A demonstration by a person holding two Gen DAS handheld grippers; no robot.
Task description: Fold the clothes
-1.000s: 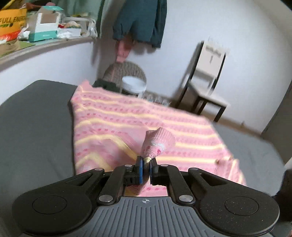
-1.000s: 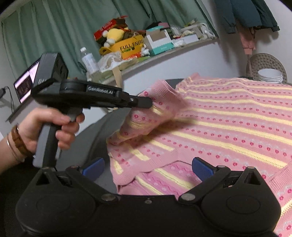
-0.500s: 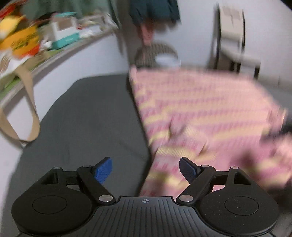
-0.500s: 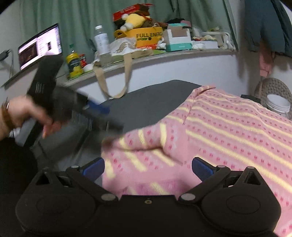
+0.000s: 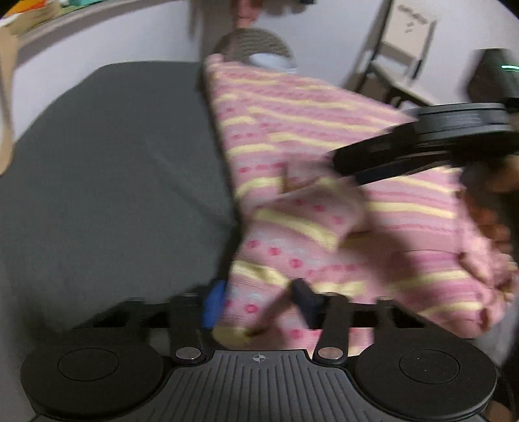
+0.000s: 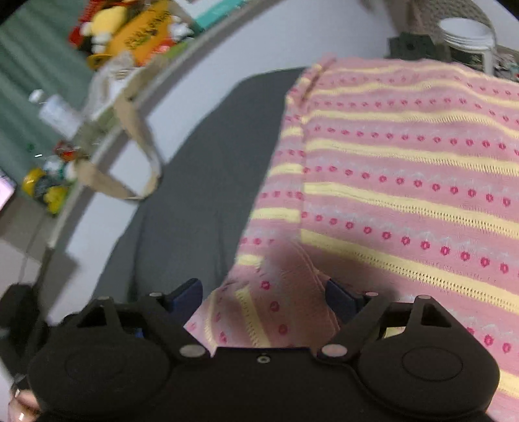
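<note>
A pink sweater (image 5: 308,136) with yellow stripes lies flat on a dark grey bed (image 5: 113,178). One sleeve (image 5: 308,214) is folded in across its body. My left gripper (image 5: 259,303) stands open low at the sweater's near edge, with knit fabric between its blue pads. From the right, my right gripper (image 5: 350,165) reaches in over the folded sleeve, held by a hand (image 5: 486,201). In the right wrist view my right gripper (image 6: 262,293) is wide open just above the sweater (image 6: 405,181), with the sleeve's ribbed end between its fingers. Both views are blurred by motion.
The bare grey bed (image 6: 201,201) runs along the sweater's left side. Beyond it is a white ledge with boxes and bottles (image 6: 136,35) and a hanging tote strap (image 6: 136,168). A chair (image 5: 399,55) and a stool with white bowls (image 6: 467,29) stand past the far end.
My left gripper let go of the sleeve cuff, opened, then dropped to the near edge with its fingers closer together. My right gripper moved down onto the folded sleeve.
</note>
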